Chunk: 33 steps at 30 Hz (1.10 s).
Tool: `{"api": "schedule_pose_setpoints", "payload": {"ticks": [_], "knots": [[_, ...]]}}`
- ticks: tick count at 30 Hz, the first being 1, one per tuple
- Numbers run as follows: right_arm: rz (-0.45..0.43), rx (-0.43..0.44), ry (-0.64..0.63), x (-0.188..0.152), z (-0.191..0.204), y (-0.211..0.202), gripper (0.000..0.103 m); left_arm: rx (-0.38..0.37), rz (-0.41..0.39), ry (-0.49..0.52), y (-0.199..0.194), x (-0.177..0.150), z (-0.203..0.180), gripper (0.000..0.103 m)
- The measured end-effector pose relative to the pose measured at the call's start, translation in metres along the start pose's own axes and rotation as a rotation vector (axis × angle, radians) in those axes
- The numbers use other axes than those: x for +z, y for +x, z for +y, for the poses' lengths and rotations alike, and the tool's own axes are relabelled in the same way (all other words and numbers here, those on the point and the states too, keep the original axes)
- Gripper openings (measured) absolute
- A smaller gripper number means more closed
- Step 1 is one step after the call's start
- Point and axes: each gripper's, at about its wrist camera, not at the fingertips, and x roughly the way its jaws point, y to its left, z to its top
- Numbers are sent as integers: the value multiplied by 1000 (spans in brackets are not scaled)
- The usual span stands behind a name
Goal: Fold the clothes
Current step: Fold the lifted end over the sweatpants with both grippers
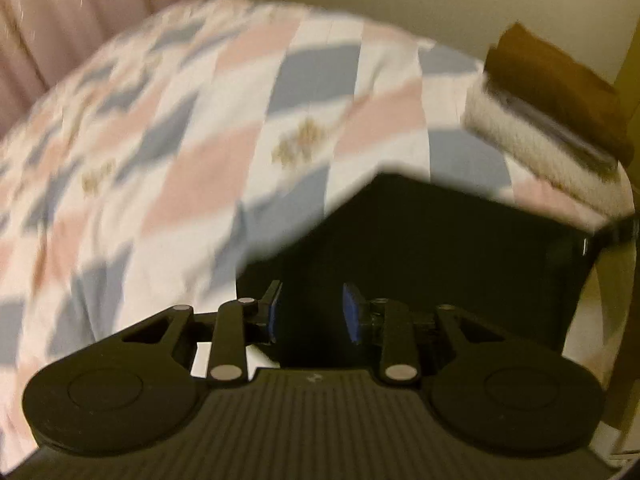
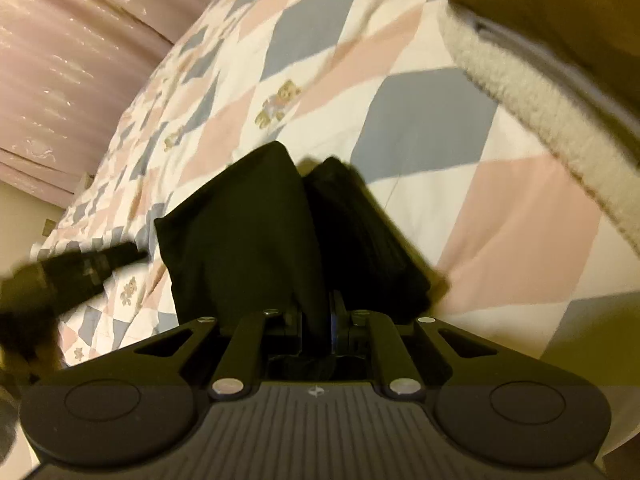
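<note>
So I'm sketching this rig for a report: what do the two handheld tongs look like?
Both match: the left tongs and right tongs are matte black, with a ribbed body, two round discs, silver rivets on the link bars, a small white logo and blue pads. No cables or sleeves show.

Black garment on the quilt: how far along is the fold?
Partly done: the black garment already lies doubled into a compact bundle. In hand: the right gripper pinches its near edge; the left gripper is open, holding nothing. Left: final fold, then stacking, perhaps by the folded pile.

Bare quilt leftward; folded stack rightward.
</note>
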Motion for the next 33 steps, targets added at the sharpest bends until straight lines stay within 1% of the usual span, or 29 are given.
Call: {"api": "schedule_pose_setpoints", "payload": {"ticks": [2,4,10,12,13,14,15,17,18,19,21,22,23,24,25,26,27,29,31,33], "knots": [[9,-23,25,-1,-12,0,10,-5,22,-7,5,-11,-10,27],[16,-39,40,-2,-20,3,10,-10,24,-4,8,-18,-19,27],[14,-97,19,-2,-26,11,11,-4,-5,24,15,-12,-32,27],[70,-120,30,-2,-31,26,20,2,13,38,24,-10,-30,27],[102,-147,52,-1,-35,32,35,7,37,41,30,-10,-28,27],[110,-180,70,0,-36,33,54,12,55,44,35,-10,-26,27],[92,-209,72,2,-34,29,58,19,50,43,33,-9,-24,27],[12,-287,7,5,-21,14,58,30,38,40,30,-7,-19,27],[-31,-327,-29,7,-14,6,58,22,18,26,25,-5,-14,27],[-63,-330,-94,7,-4,3,58,16,-1,14,21,-2,-10,27],[-121,-314,-240,6,18,-1,54,24,-27,2,25,6,-2,27],[-118,-273,-292,6,26,3,39,25,-24,-3,33,10,2,27],[-85,-228,-322,5,32,12,25,25,-21,-8,41,15,5,26],[-41,-213,-344,3,36,23,18,25,-14,-13,50,18,8,26],[-17,-232,-366,0,36,36,8,19,6,-13,64,20,9,26],[1,-258,-388,-3,35,49,1,15,25,-12,78,21,9,26],[20,-284,-410,-6,34,61,0,17,39,-4,89,21,7,26],[22,-309,-410,-7,27,75,0,20,64,13,112,22,3,25],[22,-315,-386,-1,22,81,0,28,66,40,123,25,-3,24],[36,-317,-371,7,18,81,0,41,60,38,124,30,-4,25]]}}
